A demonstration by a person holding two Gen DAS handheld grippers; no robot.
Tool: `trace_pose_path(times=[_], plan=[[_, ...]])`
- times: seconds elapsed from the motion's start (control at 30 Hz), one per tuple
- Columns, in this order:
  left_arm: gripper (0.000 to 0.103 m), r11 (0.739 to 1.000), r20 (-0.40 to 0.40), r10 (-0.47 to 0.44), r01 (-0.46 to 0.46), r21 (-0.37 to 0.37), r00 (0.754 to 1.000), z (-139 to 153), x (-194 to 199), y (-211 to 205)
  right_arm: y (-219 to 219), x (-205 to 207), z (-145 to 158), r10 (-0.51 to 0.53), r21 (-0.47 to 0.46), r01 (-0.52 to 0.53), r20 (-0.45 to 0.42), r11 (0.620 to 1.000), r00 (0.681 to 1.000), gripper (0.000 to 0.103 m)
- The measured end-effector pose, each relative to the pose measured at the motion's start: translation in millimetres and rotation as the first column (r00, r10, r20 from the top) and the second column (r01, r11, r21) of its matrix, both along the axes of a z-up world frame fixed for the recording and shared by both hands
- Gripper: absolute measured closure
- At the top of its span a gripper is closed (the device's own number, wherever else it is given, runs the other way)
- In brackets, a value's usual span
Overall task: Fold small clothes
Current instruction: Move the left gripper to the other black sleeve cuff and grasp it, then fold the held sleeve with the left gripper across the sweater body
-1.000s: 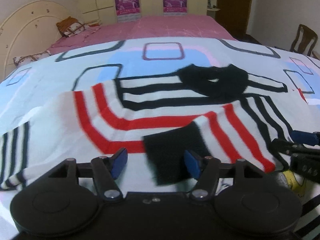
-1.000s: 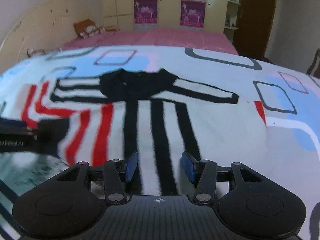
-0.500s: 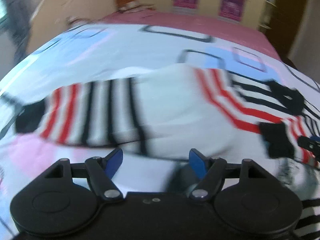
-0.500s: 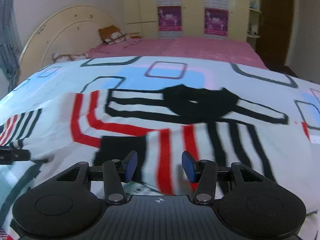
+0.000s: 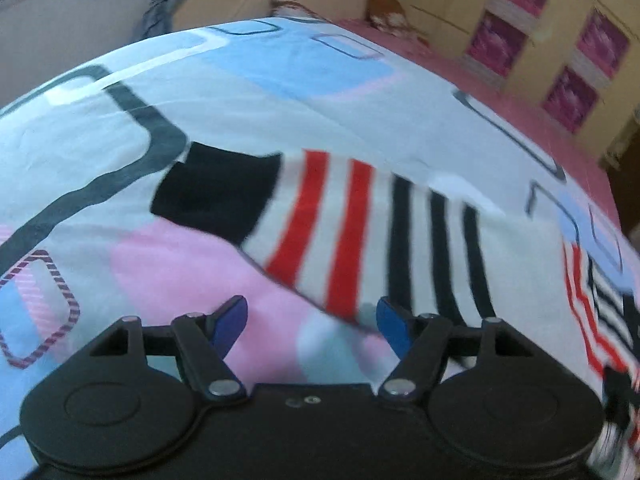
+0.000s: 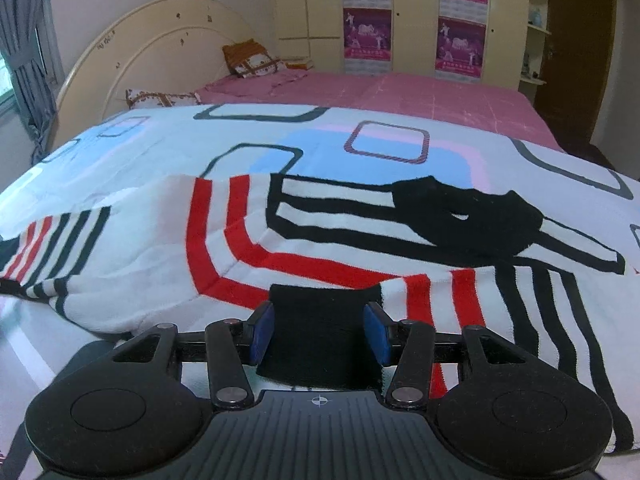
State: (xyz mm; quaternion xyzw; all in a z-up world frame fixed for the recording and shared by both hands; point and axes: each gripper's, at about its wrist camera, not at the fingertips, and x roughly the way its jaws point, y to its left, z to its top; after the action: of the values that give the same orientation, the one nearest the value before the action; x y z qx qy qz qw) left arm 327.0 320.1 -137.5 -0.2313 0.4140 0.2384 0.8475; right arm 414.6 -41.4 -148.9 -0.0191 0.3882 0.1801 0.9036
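A white sweater (image 6: 160, 264) with red and black stripes and a black collar (image 6: 460, 220) lies flat on the bed. One sleeve is folded across the body. Its black cuff (image 6: 320, 320) lies between the blue pads (image 6: 262, 332) of my right gripper (image 6: 319, 332), which stands open over it. The other sleeve (image 5: 340, 232) stretches out sideways and ends in a black cuff (image 5: 216, 188). My left gripper (image 5: 312, 316) hovers at that sleeve's near edge. Its jaws are closing, with mostly bedsheet between them and the sleeve's hem by the right pad (image 5: 394, 320).
The sweater rests on a white sheet (image 5: 160, 280) with pink, blue and grey squares. Beyond it are a pink bedspread (image 6: 400, 88), pillows (image 6: 160, 98), a cream headboard (image 6: 160, 40), cupboards with posters (image 6: 366, 20), a brown door (image 6: 576, 60) and a grey curtain (image 6: 24, 60).
My left gripper has swept left from the folded cuff to the outstretched sleeve and rolled. My right gripper has slid left, so the folded sleeve's black cuff lies between its fingers.
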Motion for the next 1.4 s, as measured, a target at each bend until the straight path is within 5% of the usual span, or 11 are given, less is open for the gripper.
trace_pose_path(times=[0.1,0.23,0.4,0.57,0.77,0.9,1.13,1.3,1.4], plan=[[0.041,0.999,0.055,0.040,-0.038,-0.038,0.998,-4.2,4.2,17.9,-3.2,2.9,-4.2,-0.024,-0.004,0.024,-0.013,1.000,1.000,0.054],[0.076,0.995,0.096,0.096,-0.094,-0.023,0.991,-8.8,11.4,31.7,-8.2,3.3,-5.3,-0.049,-0.011,0.049,-0.004,0.999,0.999,0.054],[0.095,0.994,0.125,0.112,-0.112,-0.011,0.986,-10.4,14.9,36.3,-3.5,7.0,-20.4,-0.026,-0.066,0.024,-0.025,0.998,0.999,0.054],[0.097,0.999,0.204,0.045,-0.050,0.016,0.978,14.8,14.6,21.8,-15.3,5.9,-10.0,-0.072,0.002,0.072,-0.005,0.997,0.997,0.054],[0.097,0.984,0.300,-0.179,0.172,0.052,0.937,64.3,29.9,-33.2,-24.5,6.5,-6.7,-0.079,0.039,0.080,-0.035,0.996,0.996,0.054],[0.097,0.929,0.329,-0.363,0.365,0.059,0.872,83.2,46.4,-98.0,-37.9,-1.6,4.9,-0.104,0.070,0.105,-0.018,0.992,0.994,0.054],[0.097,0.756,0.302,-0.638,0.650,0.073,0.708,72.7,73.3,-228.3,-81.5,-20.2,16.8,-0.182,0.095,0.182,-0.001,0.979,0.983,0.054],[0.097,0.633,0.197,-0.768,0.768,0.096,0.609,36.0,82.8,-304.0,-116.3,-34.7,17.4,-0.238,0.091,0.238,-0.007,0.967,0.971,0.054],[0.088,0.576,0.083,-0.817,0.812,0.095,0.571,11.1,82.8,-326.5,-132.3,-41.2,15.5,-0.251,0.092,0.252,-0.021,0.963,0.968,0.054]])
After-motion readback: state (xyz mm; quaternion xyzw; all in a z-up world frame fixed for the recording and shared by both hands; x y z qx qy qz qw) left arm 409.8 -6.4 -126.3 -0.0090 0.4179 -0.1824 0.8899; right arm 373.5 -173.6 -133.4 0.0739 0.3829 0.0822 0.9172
